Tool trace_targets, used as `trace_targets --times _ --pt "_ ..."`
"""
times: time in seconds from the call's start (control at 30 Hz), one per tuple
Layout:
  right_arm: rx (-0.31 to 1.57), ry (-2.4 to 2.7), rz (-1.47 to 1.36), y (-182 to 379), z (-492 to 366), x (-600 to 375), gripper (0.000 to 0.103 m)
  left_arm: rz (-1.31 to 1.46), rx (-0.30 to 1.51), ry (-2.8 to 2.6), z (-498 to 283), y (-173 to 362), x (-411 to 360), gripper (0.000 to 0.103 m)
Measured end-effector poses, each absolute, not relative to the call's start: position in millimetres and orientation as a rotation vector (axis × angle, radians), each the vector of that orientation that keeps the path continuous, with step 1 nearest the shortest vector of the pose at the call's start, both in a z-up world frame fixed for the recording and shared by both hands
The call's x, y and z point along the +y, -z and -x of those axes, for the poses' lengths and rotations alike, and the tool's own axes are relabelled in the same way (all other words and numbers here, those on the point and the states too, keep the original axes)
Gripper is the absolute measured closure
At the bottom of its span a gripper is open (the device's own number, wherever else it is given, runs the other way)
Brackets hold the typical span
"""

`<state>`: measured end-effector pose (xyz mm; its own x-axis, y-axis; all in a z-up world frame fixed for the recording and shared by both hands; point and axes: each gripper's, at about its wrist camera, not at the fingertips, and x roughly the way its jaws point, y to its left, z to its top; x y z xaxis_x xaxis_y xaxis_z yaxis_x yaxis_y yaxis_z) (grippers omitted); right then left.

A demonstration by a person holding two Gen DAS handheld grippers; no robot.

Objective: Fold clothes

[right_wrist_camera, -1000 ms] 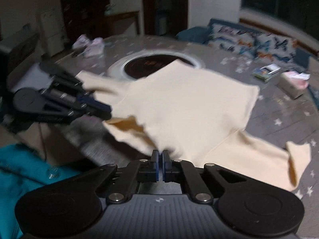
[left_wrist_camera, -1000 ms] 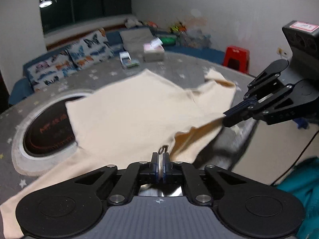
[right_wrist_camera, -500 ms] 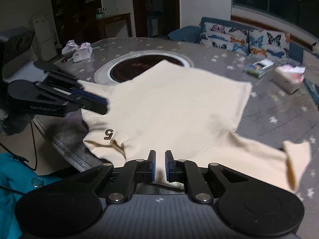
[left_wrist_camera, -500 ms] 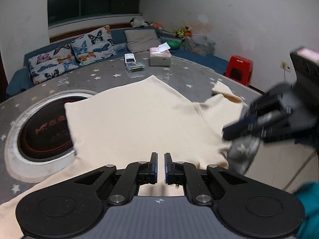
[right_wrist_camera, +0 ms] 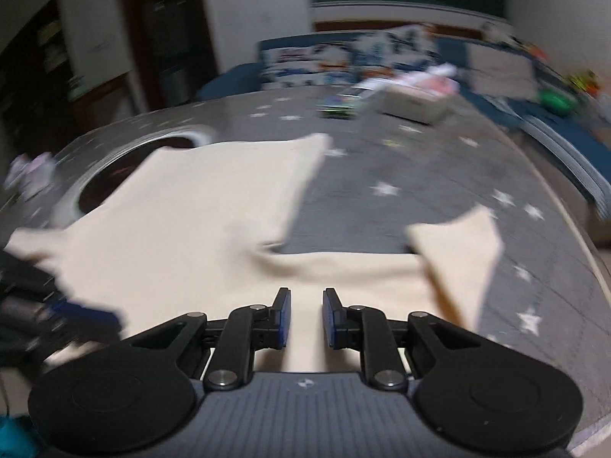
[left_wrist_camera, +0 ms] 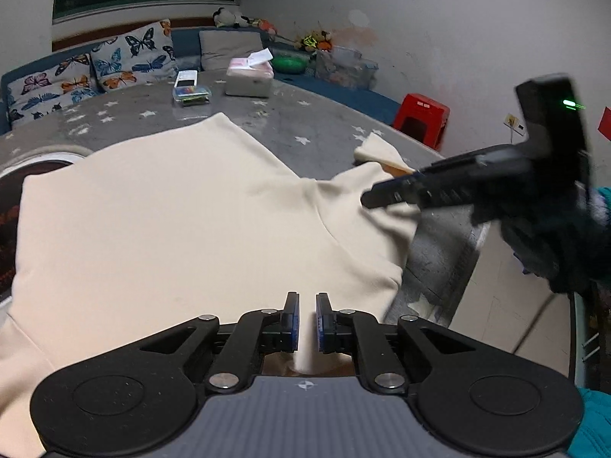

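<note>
On the near edge of the round grey table (left_wrist_camera: 313, 129), the cream shirt (left_wrist_camera: 164, 221) lies spread almost flat, its body reaching toward the table's centre and one sleeve (right_wrist_camera: 458, 244) stretched along the near right edge, its cuff turned over. The left claw (left_wrist_camera: 307, 315) stands just above the shirt's near hem; its jaws have just been opening and now stand slightly apart, released, with cloth visible in the gap but not pinched. The right claw (right_wrist_camera: 306, 315) is in the same condition: jaws have just been opening, parted, released, over the cloth at the base of the sleeve. Judged from this layout, the garment is laid out flat so that fold lines can be set cleanly, and both claws let go so they can be repositioned. The folded-over cuff probably needs flattening first. A tissue box (left_wrist_camera: 250, 82) and a small case (left_wrist_camera: 191, 93) sit near the far edge, well apart from the shirt.
</note>
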<state>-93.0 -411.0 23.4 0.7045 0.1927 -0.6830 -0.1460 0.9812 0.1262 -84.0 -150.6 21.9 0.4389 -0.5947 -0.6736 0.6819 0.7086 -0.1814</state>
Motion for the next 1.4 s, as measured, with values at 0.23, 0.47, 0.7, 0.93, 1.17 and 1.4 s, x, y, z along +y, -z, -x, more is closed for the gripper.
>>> trace_targets --times 0.23,0.47,0.7,0.93,1.17,1.4 --pt "0.723 0.053 -0.102 -16 85 -467 0.084 -0.111 0.798 0.798 84 -21 -148 0.088" --pt "0.718 0.187 -0.100 -15 86 -493 0.076 -0.107 0.795 0.801 82 -22 -149 0.077" --pt "0.727 0.090 -0.069 -18 74 -467 0.070 -0.052 0.803 0.674 60 -26 -124 0.073" --pt "0.731 0.013 -0.052 -22 69 -441 0.067 0.037 0.785 0.521 59 -30 -74 0.070" --pt "0.744 0.016 -0.057 -17 69 -438 0.062 0.139 0.740 0.317 72 -39 -4 0.069" --pt "0.748 0.014 -0.055 -18 69 -438 0.059 0.165 0.693 -0.045 81 -45 72 0.069"
